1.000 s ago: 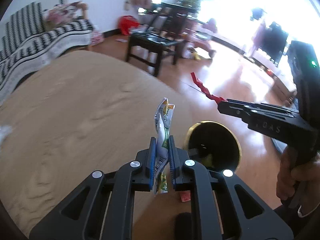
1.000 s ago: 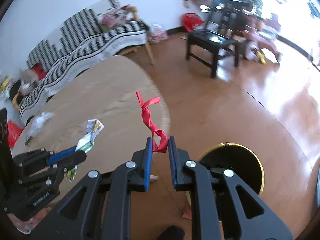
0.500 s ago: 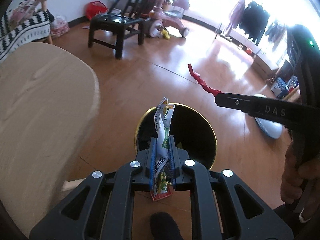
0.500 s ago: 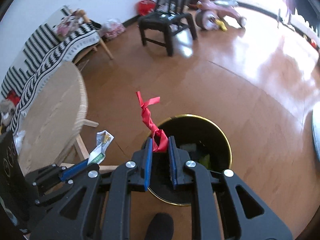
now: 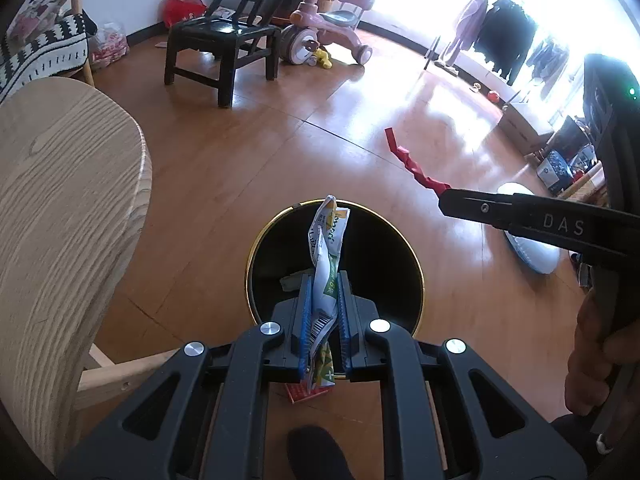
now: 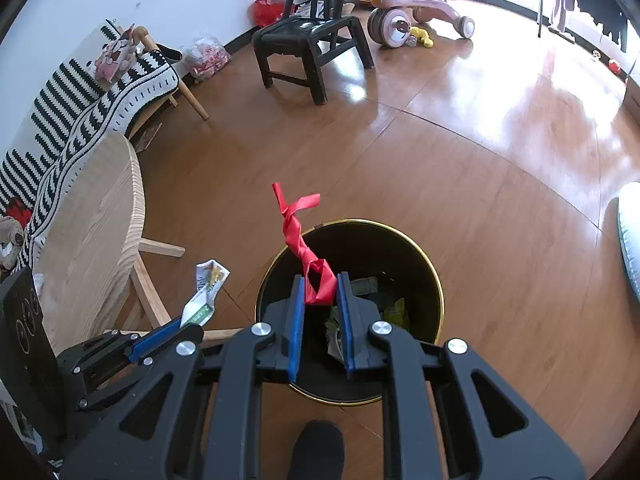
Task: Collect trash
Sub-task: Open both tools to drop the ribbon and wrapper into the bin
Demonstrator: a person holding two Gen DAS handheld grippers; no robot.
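- We hold the left gripper (image 5: 324, 312) over the round black waste bin with a gold rim (image 5: 256, 236), its blue-padded fingers (image 5: 306, 320) pressed together on a crumpled white, green and yellow snack wrapper (image 5: 328, 248).
- The wrapper stands upright between the pads, its top above the bin mouth and its lower end hanging below the fingers, so we judge that letting go here would send it into the bin.
- In the right gripper (image 6: 320, 300) we pinch a twisted red ribbon strip (image 6: 298, 232) near its knotted lower end; the free end curls upward.
- From the right wrist view this gripper also sits above the bin opening, where earlier scraps lie at the bottom (image 6: 394, 308); the ribbon looks ready to drop.
- We carry one piece in each hand, presumably so a single trip to the bin clears two items.
- A small red scrap (image 5: 298, 392) lies on the wooden floor (image 5: 240, 160) just beside the bin's near rim; it seems to need picking up later.
- The pale wooden round table (image 5: 60, 200) is at our left, near the bin, and a black wooden chair (image 6: 312, 40) stands well apart behind.
- Our main risk, we think, is the light wrapper drifting past the rim as it falls.
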